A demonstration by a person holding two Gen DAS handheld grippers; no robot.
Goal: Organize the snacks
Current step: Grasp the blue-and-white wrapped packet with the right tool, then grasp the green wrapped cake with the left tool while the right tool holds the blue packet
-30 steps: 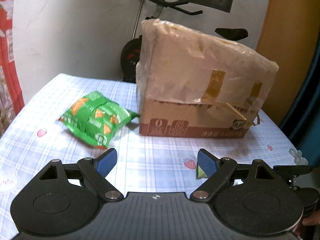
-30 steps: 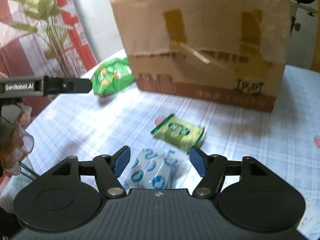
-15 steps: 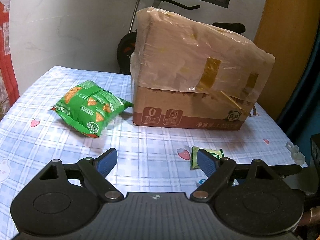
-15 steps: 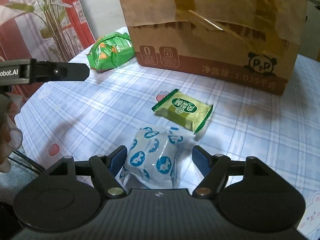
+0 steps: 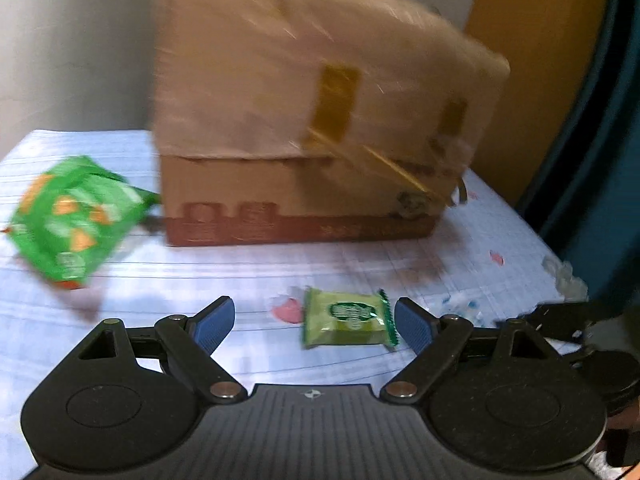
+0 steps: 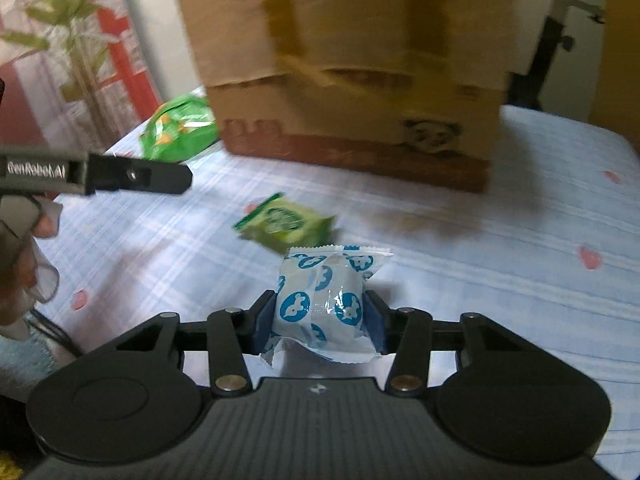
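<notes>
Right wrist view: your right gripper (image 6: pixel 319 316) is nearest the lens. Its jaws have just been closing, and the blue pads (image 6: pixel 264 322) now press both sides of the blue-and-white snack packet (image 6: pixel 326 300). The packet stands upright between them, its crimped top edge above the fingertips. Just beyond it, the pale green snack packet (image 6: pixel 286 226) lies flat on the checked tablecloth (image 6: pixel 520 280). To the left, the other gripper's black finger (image 6: pixel 136 176) reaches in over the cloth, with part of your hand (image 6: pixel 24 272) at the frame edge. Farther back, the cardboard box (image 6: pixel 352 80) stands on the table, and the green chip bag (image 6: pixel 180 128) lies just beside its left end. A leafy plant (image 6: pixel 64 36) stands at the far left.

Left wrist view: your left gripper (image 5: pixel 314 320) holds its jaws wide apart and grips nothing. The pale green snack packet (image 5: pixel 346 318) lies on the tablecloth (image 5: pixel 200 280) in the gap, close to the right-hand pad (image 5: pixel 412 330); contact cannot be confirmed. The green chip bag (image 5: pixel 74 220) lies farther out on the left. The cardboard box (image 5: pixel 312 120), wrapped in clear film and tape, stands behind. This view is motion-blurred.
</notes>
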